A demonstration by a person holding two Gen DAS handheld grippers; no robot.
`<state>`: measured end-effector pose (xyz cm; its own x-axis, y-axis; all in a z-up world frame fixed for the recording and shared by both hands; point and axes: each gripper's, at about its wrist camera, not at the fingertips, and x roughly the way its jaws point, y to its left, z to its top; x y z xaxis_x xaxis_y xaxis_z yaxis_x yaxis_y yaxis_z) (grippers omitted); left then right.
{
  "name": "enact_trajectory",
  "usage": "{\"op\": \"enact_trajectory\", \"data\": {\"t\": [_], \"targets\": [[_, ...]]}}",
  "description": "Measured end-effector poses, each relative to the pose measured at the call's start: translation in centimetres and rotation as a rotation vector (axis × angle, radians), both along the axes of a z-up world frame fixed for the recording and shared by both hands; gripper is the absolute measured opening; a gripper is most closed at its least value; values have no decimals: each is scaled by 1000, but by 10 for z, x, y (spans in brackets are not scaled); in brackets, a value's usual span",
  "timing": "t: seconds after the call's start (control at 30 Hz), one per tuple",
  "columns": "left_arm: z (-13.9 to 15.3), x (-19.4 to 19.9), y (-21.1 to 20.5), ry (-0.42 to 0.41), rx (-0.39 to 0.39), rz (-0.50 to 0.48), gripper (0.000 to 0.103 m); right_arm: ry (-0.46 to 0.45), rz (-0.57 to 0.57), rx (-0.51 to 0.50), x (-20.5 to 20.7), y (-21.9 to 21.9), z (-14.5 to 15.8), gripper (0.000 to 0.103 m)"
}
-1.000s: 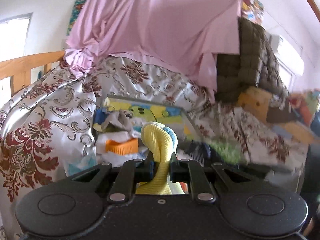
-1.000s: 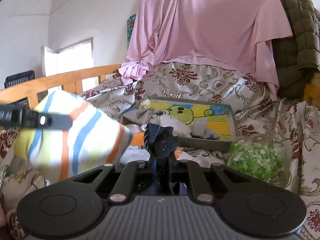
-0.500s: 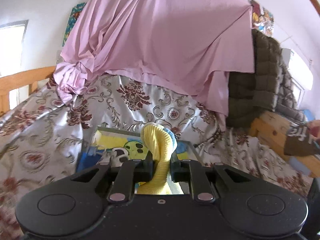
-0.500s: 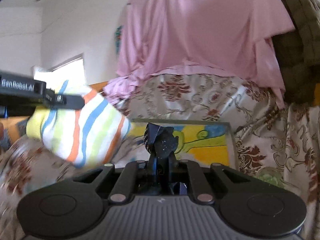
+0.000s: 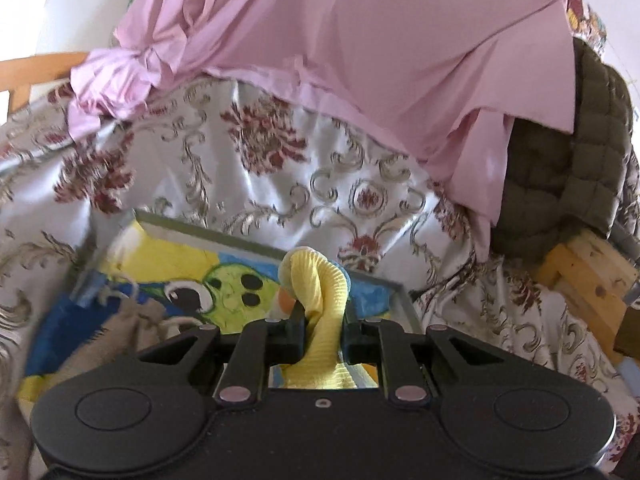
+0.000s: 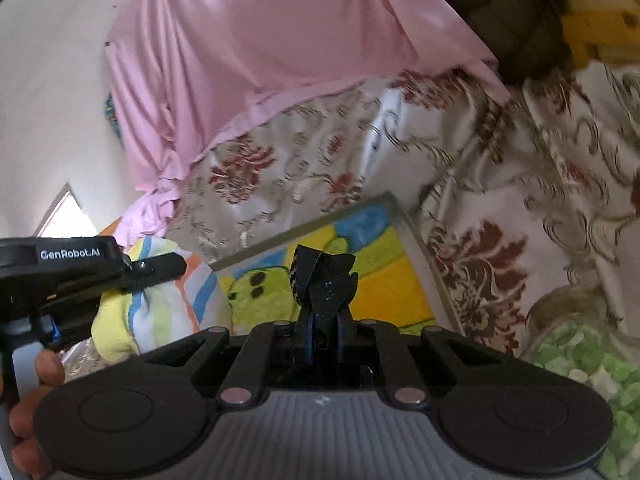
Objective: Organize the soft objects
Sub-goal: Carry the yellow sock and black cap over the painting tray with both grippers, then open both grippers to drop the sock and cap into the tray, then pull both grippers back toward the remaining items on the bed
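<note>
A bed is covered by a shiny flowered bedspread. A big pink sheet is draped behind it, and a dark green quilted blanket is piled at the right. A wooden rail is seen at the far left. A shallow tray with a bright cartoon picture is laid on the bedspread. A clear tub of green bits is seen beside the tray.

The left gripper is pointed a little downward above the tray. Its jaws are squeezed on a yellow striped sock. The right gripper is tipped sideways above the tray, and a dark speckled sock is pinched tight in its jaws. Fingers are wrapped around the left handle.
</note>
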<state>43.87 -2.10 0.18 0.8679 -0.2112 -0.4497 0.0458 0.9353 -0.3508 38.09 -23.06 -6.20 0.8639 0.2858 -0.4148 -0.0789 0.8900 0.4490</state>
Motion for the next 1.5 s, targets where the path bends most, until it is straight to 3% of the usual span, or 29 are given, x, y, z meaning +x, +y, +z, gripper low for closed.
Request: {"op": "enact_trajectory", "data": {"t": [0.1,0.4,0.6,0.67,0.73,0.87,1.0,1.2,1.5], "targets": [[-14,7,-3,38,14,-6,18,29,-2,48,6,-4,-9,14],[-41,6,10,153,41,37,26,21,-11,-25,3,6,-6,35],[-32,-2,15,156,70,50,46,8,-32,-60,-2,6,1,57],[-27,-6,15,150,75,60,60,14,-57,-80,-6,6,7,65],[-20,-11,16,138,72,79,71,-3,-69,-95,-13,6,17,74],[-1,-26,18,93,63,88,79,-49,-79,-138,-29,9,38,88],[28,-55,18,-4,92,97,85,-99,-101,-195,-51,11,61,96],[61,-111,22,-131,165,109,95,-146,-149,-201,-91,7,92,103],[76,-203,37,-191,178,118,101,-164,-161,-227,-165,23,110,103]]}}
